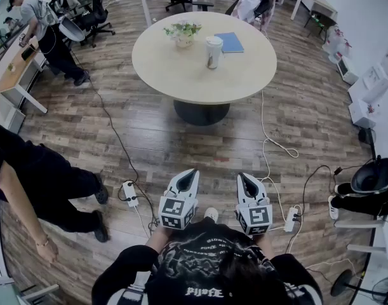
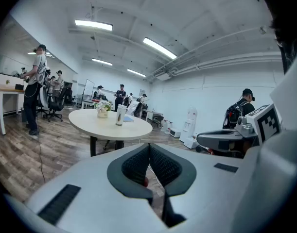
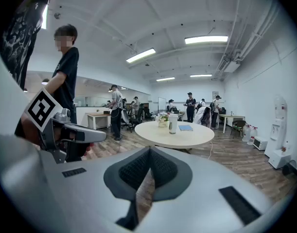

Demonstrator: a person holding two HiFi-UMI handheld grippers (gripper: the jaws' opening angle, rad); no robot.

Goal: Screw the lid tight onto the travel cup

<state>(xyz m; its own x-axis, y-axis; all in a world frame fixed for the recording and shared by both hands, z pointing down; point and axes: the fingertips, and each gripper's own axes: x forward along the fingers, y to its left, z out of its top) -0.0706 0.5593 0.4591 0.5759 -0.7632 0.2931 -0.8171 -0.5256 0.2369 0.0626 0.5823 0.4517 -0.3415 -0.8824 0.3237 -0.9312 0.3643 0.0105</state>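
The person stands well back from the round table (image 1: 174, 75), holding both grippers close in front of the chest, side by side and a little apart. The left gripper (image 1: 191, 172) and the right gripper (image 1: 243, 176) both point toward the table with their noses dipped slightly to the wooden floor (image 1: 295, 113), well short of the table's edge. Each has its jaws pressed together with nothing between them.

The travel cup (image 1: 213, 51) stands upright on the table, near the middle of its far half and far out of reach of either gripper. On the table just beside the cup lies a blue notebook (image 1: 230, 42), and on its other side sits a small potted plant (image 1: 183, 33). Cables (image 1: 270, 138) trail over the floor from beneath the table toward the person's feet.
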